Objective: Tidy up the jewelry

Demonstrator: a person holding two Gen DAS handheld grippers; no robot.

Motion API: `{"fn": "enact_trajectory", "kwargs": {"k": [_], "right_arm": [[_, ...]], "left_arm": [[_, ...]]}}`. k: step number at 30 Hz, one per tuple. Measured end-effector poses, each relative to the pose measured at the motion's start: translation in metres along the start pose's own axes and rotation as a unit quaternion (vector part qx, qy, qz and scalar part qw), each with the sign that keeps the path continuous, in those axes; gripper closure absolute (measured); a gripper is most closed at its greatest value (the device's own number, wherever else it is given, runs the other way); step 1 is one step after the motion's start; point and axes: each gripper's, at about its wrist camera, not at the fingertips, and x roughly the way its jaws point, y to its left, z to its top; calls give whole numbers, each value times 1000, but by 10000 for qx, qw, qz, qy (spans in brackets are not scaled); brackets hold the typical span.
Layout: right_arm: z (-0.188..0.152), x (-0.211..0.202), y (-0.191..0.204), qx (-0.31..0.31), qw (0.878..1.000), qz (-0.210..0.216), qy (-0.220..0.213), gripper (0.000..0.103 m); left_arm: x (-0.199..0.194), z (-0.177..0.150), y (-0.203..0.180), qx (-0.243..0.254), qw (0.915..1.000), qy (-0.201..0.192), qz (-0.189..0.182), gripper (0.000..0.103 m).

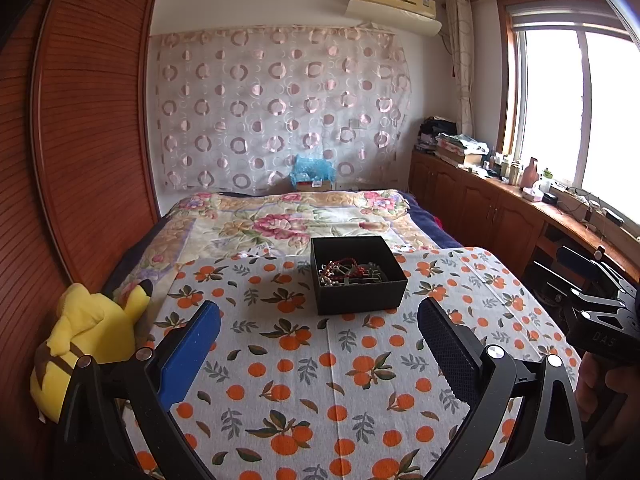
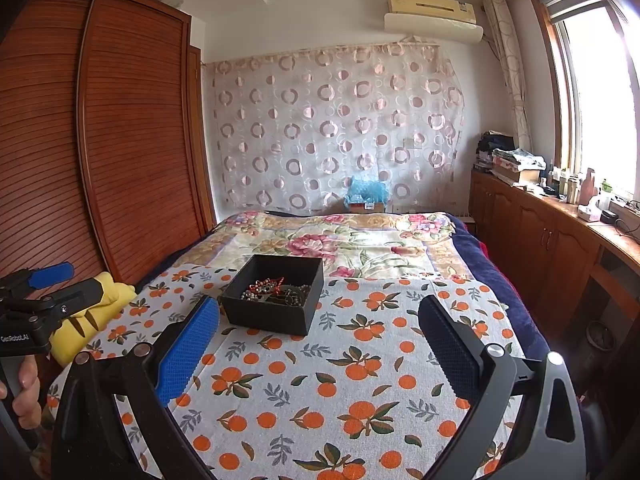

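An open black box (image 1: 358, 276) stands on the orange-print cloth (image 1: 320, 380), towards its far edge. It holds a tangle of red cord and metal bead jewelry (image 1: 352, 271). The box also shows in the right wrist view (image 2: 276, 294), with the jewelry (image 2: 274, 290) inside. My left gripper (image 1: 319, 328) is open and empty, held above the cloth short of the box. My right gripper (image 2: 319, 328) is open and empty, with the box just beyond its left finger. Each gripper shows at the edge of the other's view, the right (image 1: 596, 300) and the left (image 2: 40, 296).
The cloth covers a small table in front of a bed with a floral quilt (image 1: 288, 216). A yellow plush toy (image 1: 92, 332) lies at the table's left. A wooden wardrobe (image 1: 80, 140) stands on the left, cluttered low cabinets (image 1: 500, 200) on the right under the window.
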Motion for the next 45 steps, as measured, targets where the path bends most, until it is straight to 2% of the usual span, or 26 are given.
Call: {"fn": "enact_trajectory", "kwargs": {"k": [45], "right_arm": [[-2, 3, 1, 10, 10000, 1, 25, 3]], "left_arm": [[-1, -1, -1, 23, 10000, -37, 28, 8]]}}
